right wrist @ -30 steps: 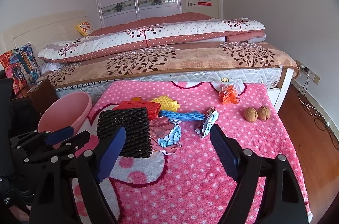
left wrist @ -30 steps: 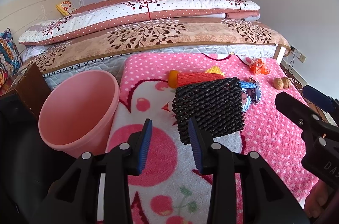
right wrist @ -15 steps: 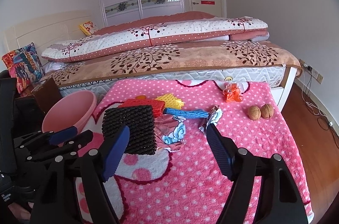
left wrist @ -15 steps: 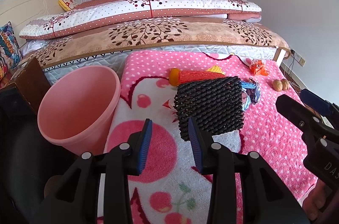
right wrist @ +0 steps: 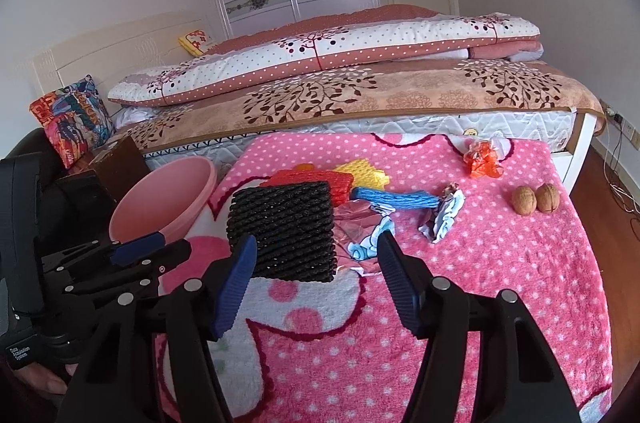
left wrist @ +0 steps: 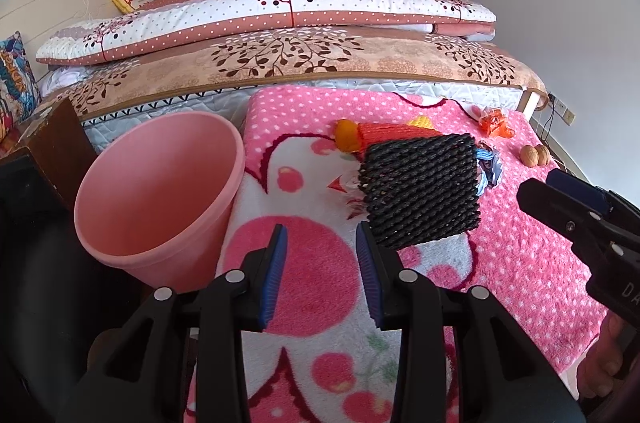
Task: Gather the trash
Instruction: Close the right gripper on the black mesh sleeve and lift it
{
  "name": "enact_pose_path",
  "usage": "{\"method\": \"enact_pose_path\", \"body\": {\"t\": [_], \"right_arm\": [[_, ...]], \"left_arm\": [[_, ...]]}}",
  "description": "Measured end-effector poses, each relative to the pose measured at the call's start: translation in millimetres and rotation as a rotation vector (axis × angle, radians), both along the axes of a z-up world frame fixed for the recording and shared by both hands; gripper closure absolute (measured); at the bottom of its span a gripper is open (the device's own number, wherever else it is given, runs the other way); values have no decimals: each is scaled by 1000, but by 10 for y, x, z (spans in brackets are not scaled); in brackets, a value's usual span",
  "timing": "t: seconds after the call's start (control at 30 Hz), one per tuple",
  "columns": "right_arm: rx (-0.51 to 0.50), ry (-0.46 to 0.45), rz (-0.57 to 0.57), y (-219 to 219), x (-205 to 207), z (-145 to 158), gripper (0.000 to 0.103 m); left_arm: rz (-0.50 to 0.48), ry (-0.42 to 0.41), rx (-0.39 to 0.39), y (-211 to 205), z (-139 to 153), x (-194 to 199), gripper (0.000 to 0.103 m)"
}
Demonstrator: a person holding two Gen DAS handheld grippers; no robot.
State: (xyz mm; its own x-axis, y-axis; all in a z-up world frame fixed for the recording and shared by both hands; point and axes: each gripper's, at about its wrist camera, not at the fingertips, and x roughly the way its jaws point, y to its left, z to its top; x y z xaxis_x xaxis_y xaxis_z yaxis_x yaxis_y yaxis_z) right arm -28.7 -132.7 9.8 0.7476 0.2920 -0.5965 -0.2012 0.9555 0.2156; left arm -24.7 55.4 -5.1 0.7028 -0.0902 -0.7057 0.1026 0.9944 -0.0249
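Black foam net [right wrist: 285,229] sits ahead of the closing, empty right gripper [right wrist: 314,259]; straddle its near edge first; left gripper [left wrist: 321,257] open, empty

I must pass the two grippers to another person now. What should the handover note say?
Left gripper: open, empty, over the blanket between pink bin and black foam net.
Right gripper: jaws closing, nothing gripped; the black net's near edge sits between its tips.
All trash is on the blanket: nets, wrappers, orange scrap.
Done: nothing visible in the bin. Left: everything.
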Motion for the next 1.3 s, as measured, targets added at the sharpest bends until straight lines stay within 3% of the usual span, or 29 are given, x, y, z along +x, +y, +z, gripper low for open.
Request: {"method": "enact_pose_path", "body": {"t": [0.4, 1.3], "right_arm": [[29, 86, -4, -46, 212, -207, 42], [-8, 128, 45, 92, 526, -379, 38]], "left_arm": [[-11, 37, -31, 67, -82, 100, 67], [-17, 87, -36, 92, -239, 222, 67]]}}
